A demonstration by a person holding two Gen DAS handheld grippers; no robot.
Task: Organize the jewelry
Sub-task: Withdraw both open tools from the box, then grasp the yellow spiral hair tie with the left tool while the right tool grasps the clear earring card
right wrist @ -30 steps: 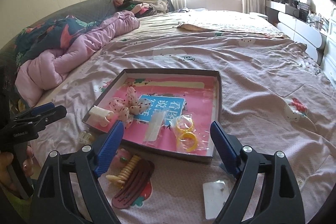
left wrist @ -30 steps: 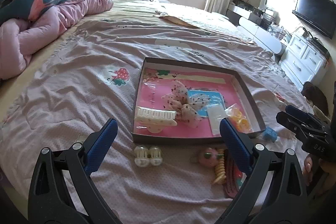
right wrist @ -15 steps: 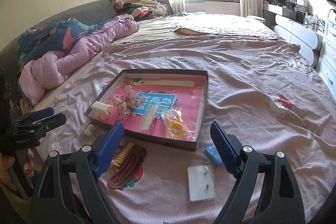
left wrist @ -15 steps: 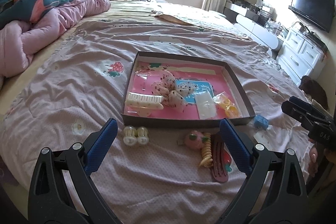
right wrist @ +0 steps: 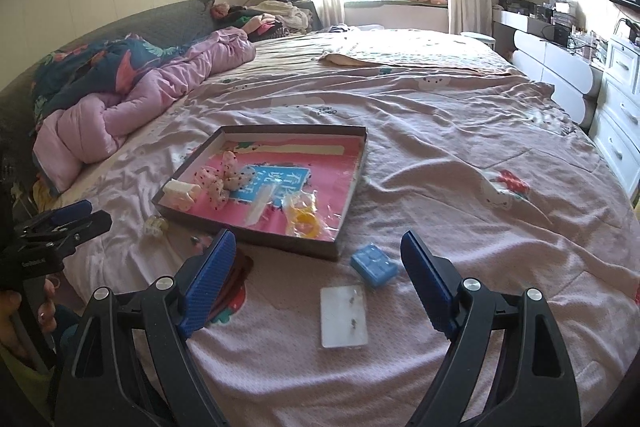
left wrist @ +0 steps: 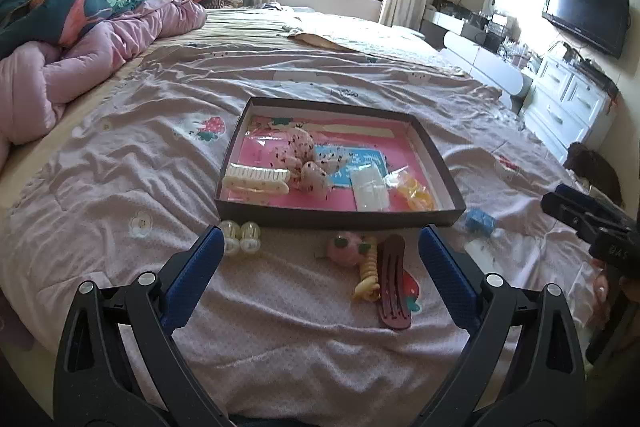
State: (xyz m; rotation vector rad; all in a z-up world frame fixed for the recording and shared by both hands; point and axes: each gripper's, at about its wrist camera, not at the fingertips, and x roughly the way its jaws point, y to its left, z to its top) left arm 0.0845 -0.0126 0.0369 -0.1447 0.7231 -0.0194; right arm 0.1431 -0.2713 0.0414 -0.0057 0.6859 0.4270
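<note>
Right wrist view: the right gripper (right wrist: 316, 275), jaws spread and empty, frames the earring card (right wrist: 344, 315) lying lengthwise between them; the tray (right wrist: 352, 187) sits beyond, far-left.

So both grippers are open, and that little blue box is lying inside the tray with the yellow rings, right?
Not quite. The blue box lies on the bedspread outside the tray, near its corner, as the right wrist view shows. The yellow rings are in the tray, and both grippers are open.

Both wrist views look low across the bed (left wrist: 320, 75) toward the window, left one left of right; both share the tray (left wrist: 340, 217) up close
</note>
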